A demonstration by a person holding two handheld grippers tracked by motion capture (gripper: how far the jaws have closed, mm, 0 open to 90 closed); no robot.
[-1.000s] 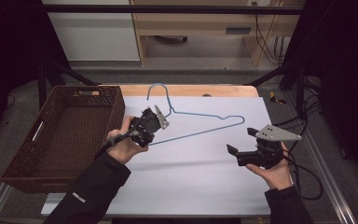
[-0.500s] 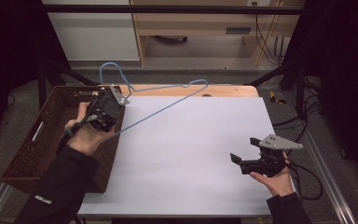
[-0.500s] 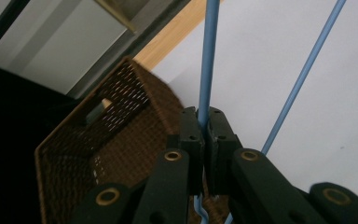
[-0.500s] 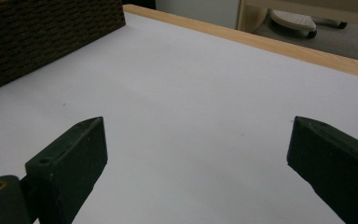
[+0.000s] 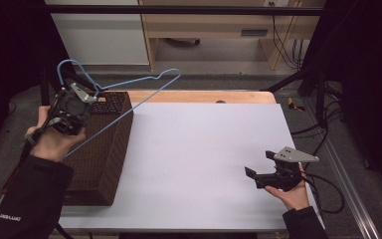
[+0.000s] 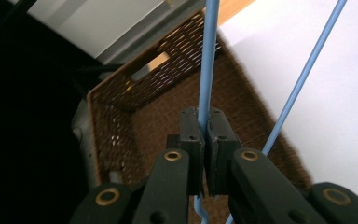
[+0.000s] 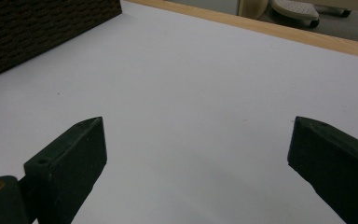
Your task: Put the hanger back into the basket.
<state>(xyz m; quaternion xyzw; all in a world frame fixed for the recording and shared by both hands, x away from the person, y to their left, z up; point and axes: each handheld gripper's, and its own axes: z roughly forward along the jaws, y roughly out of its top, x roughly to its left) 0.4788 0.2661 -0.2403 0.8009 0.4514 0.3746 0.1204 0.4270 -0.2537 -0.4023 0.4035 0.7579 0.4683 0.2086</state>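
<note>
I am holding the blue wire hanger in the air with my left claw, its pads clamped tight on the wire, up at about ten o'clock over the brown wicker basket. The carry looks mostly done to me; I judge that lowering the hanger into the basket and letting go are what is left. My right claw is waiting at four o'clock above the white table, jaws spread wide with nothing between them.

Light-blue wire hanger lifted, tilted over basket.
</note>
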